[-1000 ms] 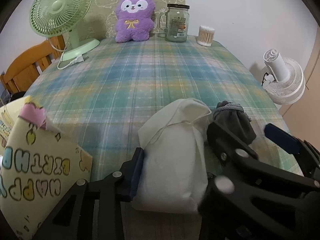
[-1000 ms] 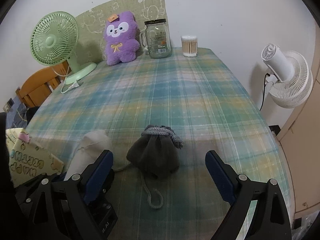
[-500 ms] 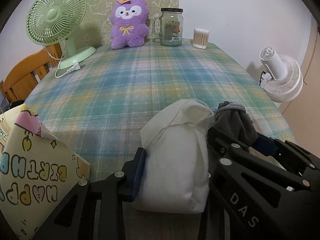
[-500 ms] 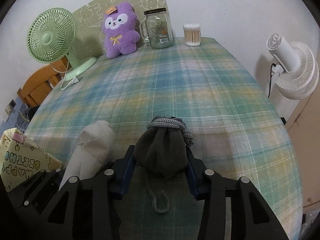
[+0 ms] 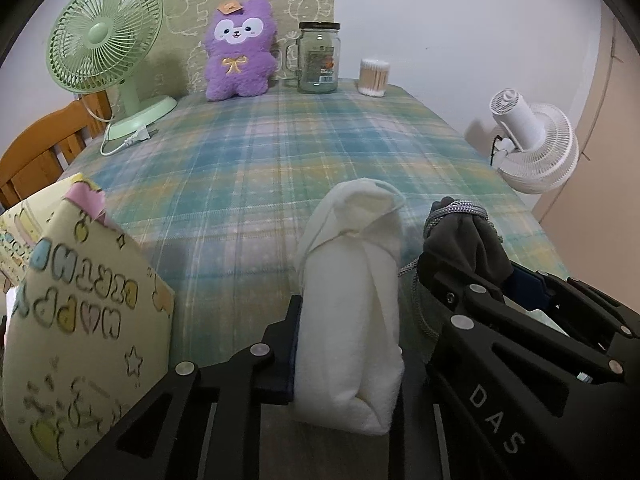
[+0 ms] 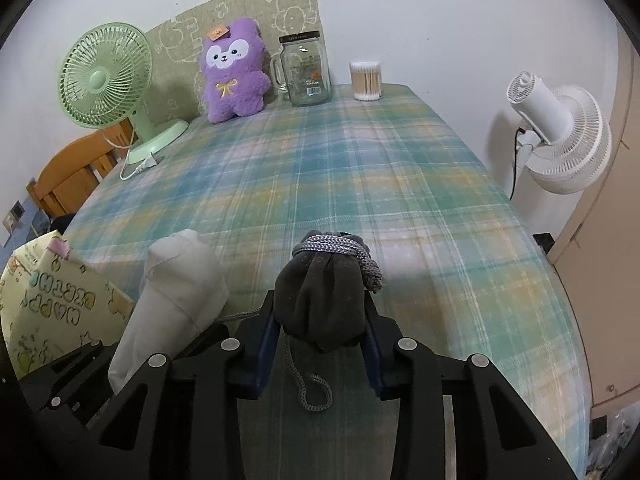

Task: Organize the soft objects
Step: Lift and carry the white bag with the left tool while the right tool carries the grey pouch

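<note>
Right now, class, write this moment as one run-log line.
left tool: shut on white pouch | right tool: just closed on dark pouch | both pouches on plaid cloth

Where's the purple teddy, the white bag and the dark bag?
purple teddy (image 5: 239, 65), left wrist view, on its tummy bow.
white bag (image 5: 349, 320), left wrist view, mid body.
dark bag (image 6: 322, 300), right wrist view, mid body.

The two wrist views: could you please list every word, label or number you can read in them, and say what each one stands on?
"DAS": embossed on the black frame of the right tool, seen from the left wrist.
"HAPPY BIRTHDAY": bubble letters on the yellow gift bag, seen upside down and partly cut off.
Label on the glass jar: print too small to read.
Orange tag on the purple plush toy: too small to read.
</note>
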`<state>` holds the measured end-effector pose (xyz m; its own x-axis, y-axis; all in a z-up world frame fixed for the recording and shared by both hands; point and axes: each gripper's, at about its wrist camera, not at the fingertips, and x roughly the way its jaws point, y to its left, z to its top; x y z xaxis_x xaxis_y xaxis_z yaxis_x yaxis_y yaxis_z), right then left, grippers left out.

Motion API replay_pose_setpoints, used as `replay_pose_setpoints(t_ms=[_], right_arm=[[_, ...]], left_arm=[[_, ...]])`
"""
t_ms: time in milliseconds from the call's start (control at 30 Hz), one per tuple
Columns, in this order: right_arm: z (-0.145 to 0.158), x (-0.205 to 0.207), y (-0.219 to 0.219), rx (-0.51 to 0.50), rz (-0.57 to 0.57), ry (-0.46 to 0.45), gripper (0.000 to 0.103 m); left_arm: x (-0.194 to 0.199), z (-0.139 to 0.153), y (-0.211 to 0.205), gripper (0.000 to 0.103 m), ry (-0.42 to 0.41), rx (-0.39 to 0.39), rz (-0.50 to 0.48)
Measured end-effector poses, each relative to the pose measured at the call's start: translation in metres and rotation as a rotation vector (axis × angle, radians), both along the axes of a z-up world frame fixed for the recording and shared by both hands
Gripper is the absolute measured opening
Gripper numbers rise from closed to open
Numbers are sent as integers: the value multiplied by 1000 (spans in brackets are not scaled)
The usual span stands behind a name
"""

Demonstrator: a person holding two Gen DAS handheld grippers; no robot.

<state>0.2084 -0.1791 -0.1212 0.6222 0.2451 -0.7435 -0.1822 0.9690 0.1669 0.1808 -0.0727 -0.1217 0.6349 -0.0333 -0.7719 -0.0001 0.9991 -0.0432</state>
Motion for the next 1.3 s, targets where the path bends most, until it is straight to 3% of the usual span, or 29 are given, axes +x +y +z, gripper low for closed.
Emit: replay_pose_setpoints(t_ms=[1300], right_arm=[[94,-113,-10,-2,-52,-245,40]], left_arm=[[-94,83,-4,19,-232,18,-65]])
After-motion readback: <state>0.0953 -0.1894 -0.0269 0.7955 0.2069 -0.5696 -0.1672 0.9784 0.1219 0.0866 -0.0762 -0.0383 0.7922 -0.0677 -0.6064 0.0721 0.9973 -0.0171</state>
